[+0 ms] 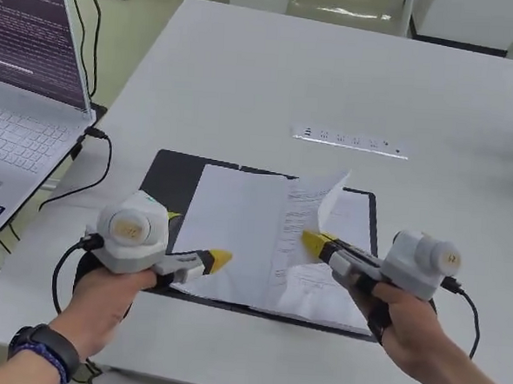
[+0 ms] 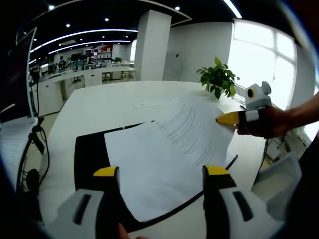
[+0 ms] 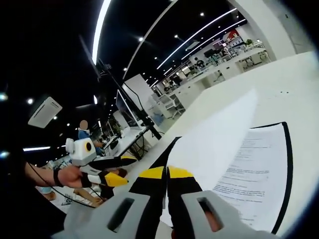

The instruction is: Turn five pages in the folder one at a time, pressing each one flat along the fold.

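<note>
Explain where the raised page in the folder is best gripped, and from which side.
Grip the raised page at its free outer edge, coming from the right, away from the fold. That edge stands up off the folder, so jaws can close across it; the right gripper pinches there.

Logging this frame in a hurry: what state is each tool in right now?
Left tool: open, holding nothing.
Right tool: shut on the lifted page.
</note>
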A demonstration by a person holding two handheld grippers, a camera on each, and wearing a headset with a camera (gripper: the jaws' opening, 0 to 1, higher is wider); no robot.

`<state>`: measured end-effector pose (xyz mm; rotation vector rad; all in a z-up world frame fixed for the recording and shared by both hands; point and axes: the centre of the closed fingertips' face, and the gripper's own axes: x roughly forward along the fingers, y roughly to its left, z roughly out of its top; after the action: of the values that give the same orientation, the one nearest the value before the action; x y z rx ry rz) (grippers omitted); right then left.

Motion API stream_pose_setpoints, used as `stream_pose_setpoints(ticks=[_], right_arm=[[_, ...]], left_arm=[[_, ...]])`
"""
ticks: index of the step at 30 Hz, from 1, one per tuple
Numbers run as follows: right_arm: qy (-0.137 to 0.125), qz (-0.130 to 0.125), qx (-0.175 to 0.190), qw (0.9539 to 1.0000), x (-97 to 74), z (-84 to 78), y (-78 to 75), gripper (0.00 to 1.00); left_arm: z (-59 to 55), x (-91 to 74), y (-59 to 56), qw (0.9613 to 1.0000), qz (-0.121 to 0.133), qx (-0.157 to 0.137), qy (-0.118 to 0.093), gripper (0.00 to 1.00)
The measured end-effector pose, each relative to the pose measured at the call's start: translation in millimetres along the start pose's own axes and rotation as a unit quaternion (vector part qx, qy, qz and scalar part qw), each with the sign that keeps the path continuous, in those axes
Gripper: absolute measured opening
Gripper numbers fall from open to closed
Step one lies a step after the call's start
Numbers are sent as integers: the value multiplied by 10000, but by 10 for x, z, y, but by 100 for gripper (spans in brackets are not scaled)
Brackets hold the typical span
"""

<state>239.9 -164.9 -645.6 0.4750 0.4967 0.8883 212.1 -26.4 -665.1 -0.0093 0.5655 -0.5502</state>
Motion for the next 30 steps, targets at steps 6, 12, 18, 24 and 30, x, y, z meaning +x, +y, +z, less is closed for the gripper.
stream_pose_setpoints(ticks=[6, 12, 18, 24, 30], right_arm=[[27, 117, -5, 9999, 185, -14, 131, 0], [108, 233, -23, 9997, 351, -56, 257, 0], [218, 370, -52, 9991, 512, -147, 410, 0], [313, 454, -45, 9985, 656, -253, 506, 0], [400, 525, -56, 9978, 768, -320, 591, 0]], left_arm=[[-31, -82, 133, 10000, 73, -1, -29, 67], [-69, -157, 213, 9999, 115, -11, -44, 67], [-122, -247, 273, 9999, 160, 18, -43, 67], [-216, -362, 354, 9997, 223, -56, -36, 67], [-276, -457, 400, 9997, 237, 7, 11, 68]])
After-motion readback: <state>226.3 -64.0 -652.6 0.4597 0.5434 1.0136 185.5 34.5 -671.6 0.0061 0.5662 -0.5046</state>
